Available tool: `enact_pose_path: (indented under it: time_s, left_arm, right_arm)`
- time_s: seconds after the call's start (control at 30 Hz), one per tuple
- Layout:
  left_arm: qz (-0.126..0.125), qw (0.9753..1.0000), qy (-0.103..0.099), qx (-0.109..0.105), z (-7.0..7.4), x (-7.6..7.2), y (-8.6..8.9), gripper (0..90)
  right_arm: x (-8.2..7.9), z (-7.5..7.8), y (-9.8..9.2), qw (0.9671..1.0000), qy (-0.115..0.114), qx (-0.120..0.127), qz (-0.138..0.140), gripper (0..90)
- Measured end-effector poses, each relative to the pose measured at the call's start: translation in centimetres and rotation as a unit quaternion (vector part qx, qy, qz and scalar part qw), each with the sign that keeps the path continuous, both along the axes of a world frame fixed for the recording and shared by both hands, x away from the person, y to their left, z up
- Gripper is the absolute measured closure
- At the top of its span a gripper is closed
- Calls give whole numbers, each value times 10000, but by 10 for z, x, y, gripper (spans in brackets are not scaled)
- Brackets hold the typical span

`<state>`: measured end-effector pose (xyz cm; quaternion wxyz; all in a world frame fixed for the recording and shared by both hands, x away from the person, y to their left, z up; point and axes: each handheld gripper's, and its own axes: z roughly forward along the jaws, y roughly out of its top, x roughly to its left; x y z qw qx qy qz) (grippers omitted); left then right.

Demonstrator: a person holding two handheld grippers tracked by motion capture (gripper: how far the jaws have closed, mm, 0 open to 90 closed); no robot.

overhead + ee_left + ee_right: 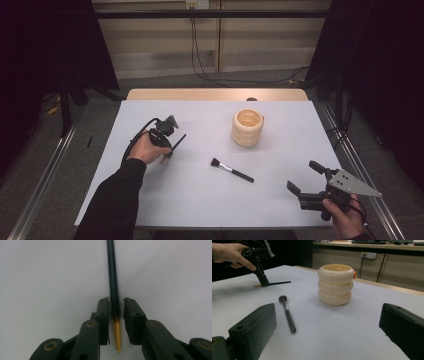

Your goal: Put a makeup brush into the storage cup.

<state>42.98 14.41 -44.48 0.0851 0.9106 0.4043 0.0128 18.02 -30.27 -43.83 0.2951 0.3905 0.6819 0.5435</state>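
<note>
Left claw (116,307) tipped down onto the desk (200,195), jaws nearly together around a thin dark brush (113,277), the left jaw against the shaft and a sliver of gap at the right jaw. Clamped fully or just closing in: cannot tell. Gold-coloured end of that brush poking back between the jaws toward the camera, dark shaft running straight ahead over the white surface. From above, same left claw (167,145) on the left half of the desk, thin dark brush (178,141) sticking out up and to the right, lying low on the surface. From the right gripper view, left claw (263,280) planted upright, brush (279,283) flat on the desk beside it.

Right claw (306,177) near the front right corner, jaws wide apart, gripping nothing, held above the desk. Between the two claws, a makeup brush (231,170) flat on the desk, bristles to the left, black handle pointing right and toward the person. Farther back, right of centre, a cream ringed holder (247,128) standing upright, well apart from both brushes.
</note>
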Motion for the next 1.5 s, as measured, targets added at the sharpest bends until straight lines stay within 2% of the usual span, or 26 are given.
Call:
enact_pose_path:
  time_s: [0.07, 0.1, 0.23, 0.37, 0.53, 0.67, 1.07, 1.23, 1.3, 1.5]
  left_arm:
    - [12, 9999, 77, 70, 0, 2, -2, 753]
    - [2, 9998, 46, 174, 0, 1, -4, 753]
    - [26, 9998, 122, 141, -1, 3, -3, 765]
    - [49, 9998, 161, 114, -1, 4, -1, 822]
    - [67, 9998, 171, 56, -1, 4, 0, 832]
    - [38, 9999, 83, 55, 0, 3, 0, 835]
    - [67, 9998, 106, -149, 1, 3, 6, 836]
    - [210, 9991, 55, -362, 1, 1, 11, 835]
    - [152, 9991, 66, -379, 1, 1, 13, 835]
    - [227, 9981, 59, -574, 3, 0, 18, 835]
  right_arm:
    - [0, 0, 1, 10000, -12, -2, -20, 5]
    - [0, 0, 1, 10000, -12, -1, -17, 5]
    - [-1, 0, 0, 10000, -14, -4, -30, 5]
    - [-1, 0, 0, 10000, -20, -5, -22, 6]
    - [0, 0, 0, 10000, 0, -16, 6, 5]
    - [0, 0, 0, 10000, 8, 7, 3, 7]
    - [0, 0, 0, 10000, 66, 18, -17, 7]
    - [0, 0, 0, 10000, 55, 15, -11, 7]
    - [-1, 0, 0, 10000, 60, 19, -33, 7]
    - [0, 0, 0, 10000, 50, 7, 6, 7]
